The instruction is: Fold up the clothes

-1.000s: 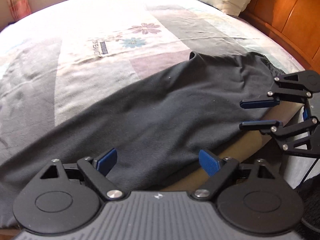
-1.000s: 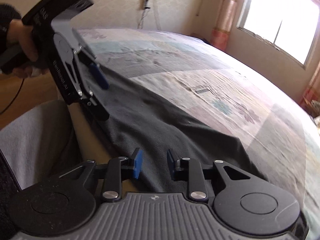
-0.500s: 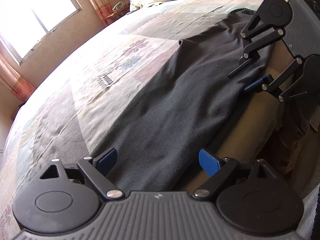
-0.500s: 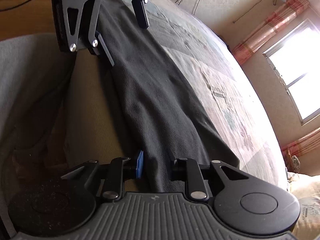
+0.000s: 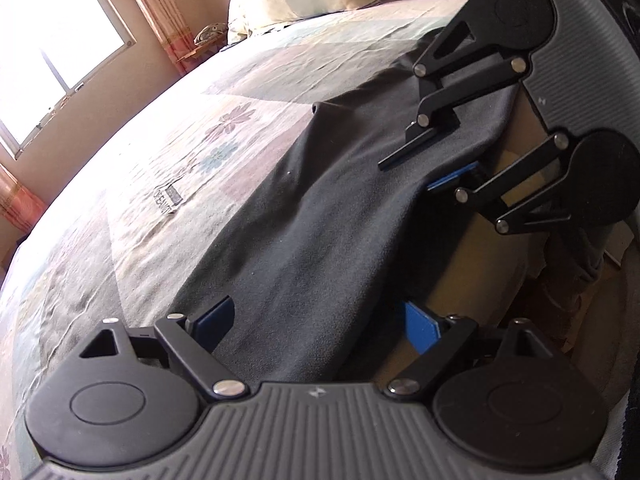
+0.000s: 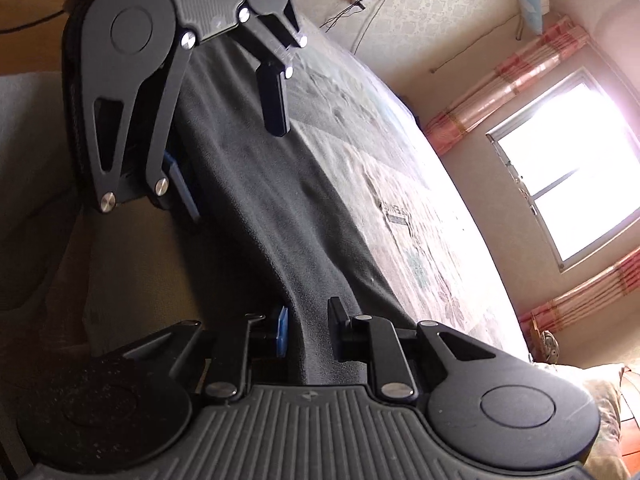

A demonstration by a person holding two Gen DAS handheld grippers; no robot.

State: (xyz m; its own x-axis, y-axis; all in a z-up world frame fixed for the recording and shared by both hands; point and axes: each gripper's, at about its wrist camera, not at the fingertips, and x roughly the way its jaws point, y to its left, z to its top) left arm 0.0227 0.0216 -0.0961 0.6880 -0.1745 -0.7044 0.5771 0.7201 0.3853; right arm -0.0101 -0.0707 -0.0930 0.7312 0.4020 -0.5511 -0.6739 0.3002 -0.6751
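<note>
Lying: dark garment (image 5: 320,216) along bed (image 5: 168,148) edge, 6 to 1 o'clock.
Left gripper (image 5: 320,320): jaws wide, straddling cloth, unpinched.
Right gripper (image 6: 308,332): jaws closing around garment's edge.

Each hand-held gripper (image 5: 318,320): black linkage, silver screws, blue pads (image 5: 420,326), ribbed grey body, apparently plastic.

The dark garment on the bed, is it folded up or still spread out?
Spread out. The dark garment lies long and flat along the edge of the bed, with no part visibly laid back over itself.
</note>
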